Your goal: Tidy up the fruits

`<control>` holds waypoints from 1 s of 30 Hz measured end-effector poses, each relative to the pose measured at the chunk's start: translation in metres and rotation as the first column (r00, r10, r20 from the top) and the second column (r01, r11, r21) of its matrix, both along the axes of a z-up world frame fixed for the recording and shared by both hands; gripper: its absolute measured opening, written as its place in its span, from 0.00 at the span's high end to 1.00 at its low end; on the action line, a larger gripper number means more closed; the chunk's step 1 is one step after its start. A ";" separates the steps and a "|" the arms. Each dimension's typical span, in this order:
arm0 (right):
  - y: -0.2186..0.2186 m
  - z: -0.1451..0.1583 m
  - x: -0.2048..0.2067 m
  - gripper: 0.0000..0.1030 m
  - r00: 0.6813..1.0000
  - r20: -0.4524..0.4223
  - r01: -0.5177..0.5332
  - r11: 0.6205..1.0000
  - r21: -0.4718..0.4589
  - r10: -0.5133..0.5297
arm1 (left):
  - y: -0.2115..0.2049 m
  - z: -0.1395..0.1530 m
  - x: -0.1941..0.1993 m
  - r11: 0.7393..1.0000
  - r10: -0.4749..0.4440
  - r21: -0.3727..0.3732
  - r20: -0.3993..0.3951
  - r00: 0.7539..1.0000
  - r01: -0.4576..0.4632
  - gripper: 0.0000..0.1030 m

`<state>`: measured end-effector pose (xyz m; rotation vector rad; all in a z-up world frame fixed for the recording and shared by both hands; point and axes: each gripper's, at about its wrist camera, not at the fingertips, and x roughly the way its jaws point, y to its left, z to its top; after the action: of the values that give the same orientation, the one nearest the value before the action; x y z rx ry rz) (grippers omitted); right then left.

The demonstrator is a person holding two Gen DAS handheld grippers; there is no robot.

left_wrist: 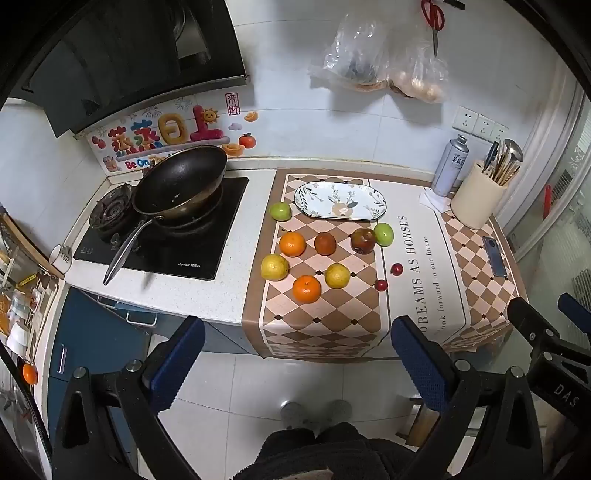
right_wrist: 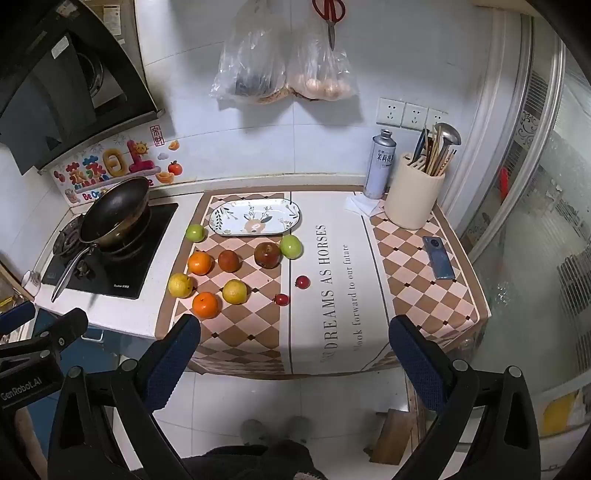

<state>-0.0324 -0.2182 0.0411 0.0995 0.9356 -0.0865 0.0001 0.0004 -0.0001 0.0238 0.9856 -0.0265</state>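
Left gripper (left_wrist: 295,354): we hold it released, jaws spread wide with nothing between the blue pads, out over the floor short of the counter edge.
Right gripper (right_wrist: 293,354): we hold it released too, jaws wide and empty, short of the counter edge; in the left wrist view we see it at the far right.
Person: we see dark trousers (right_wrist: 255,461) and grey slippers (right_wrist: 273,430) on the tiled floor below both grippers.
Checked mat (left_wrist: 325,321): it covers the counter and hangs over the front edge; all the fruit lies on it.
Near fruit: we see an orange (left_wrist: 306,288) closest to the edge, a yellow citrus (left_wrist: 337,275) just right of it, another yellow citrus (left_wrist: 274,267) to the left, and two small red fruits (left_wrist: 388,277) on the white lettered strip.
Middle fruit: a second orange (left_wrist: 292,243), a brown round fruit (left_wrist: 325,243), a dark red apple (left_wrist: 363,240) touching a green fruit (left_wrist: 383,234).
Far fruit: a second green fruit (left_wrist: 280,211) lies just beside the left end of the plate.
Plate (left_wrist: 376,202): patterned, oval, behind the fruit, holding no fruit.
Right side: a phone (right_wrist: 438,257), a utensil holder (right_wrist: 412,203) and a spray can (right_wrist: 380,166).
Left side: a dark pan (left_wrist: 181,181) on the stove (left_wrist: 207,251).
Wall: plastic bags (right_wrist: 280,70) and red scissors (right_wrist: 330,14) hang there.
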 end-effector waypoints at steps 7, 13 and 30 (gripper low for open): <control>0.003 0.001 -0.003 0.00 1.000 0.000 -0.004 1.000 0.003 0.004 | -0.001 0.000 0.001 1.000 -0.003 0.008 0.003 1.000 0.003 0.00; 0.004 0.000 -0.007 0.00 1.000 0.001 -0.010 1.000 0.007 0.010 | 0.001 0.000 0.001 1.000 -0.003 0.000 0.003 1.000 0.003 0.00; 0.005 0.002 0.000 0.00 1.000 -0.001 -0.019 1.000 0.006 0.019 | -0.001 0.005 -0.002 1.000 0.002 0.006 0.014 1.000 -0.002 0.00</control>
<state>-0.0322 -0.2137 0.0433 0.0962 0.9380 -0.0656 -0.0018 -0.0009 0.0044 0.0284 0.9719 -0.0217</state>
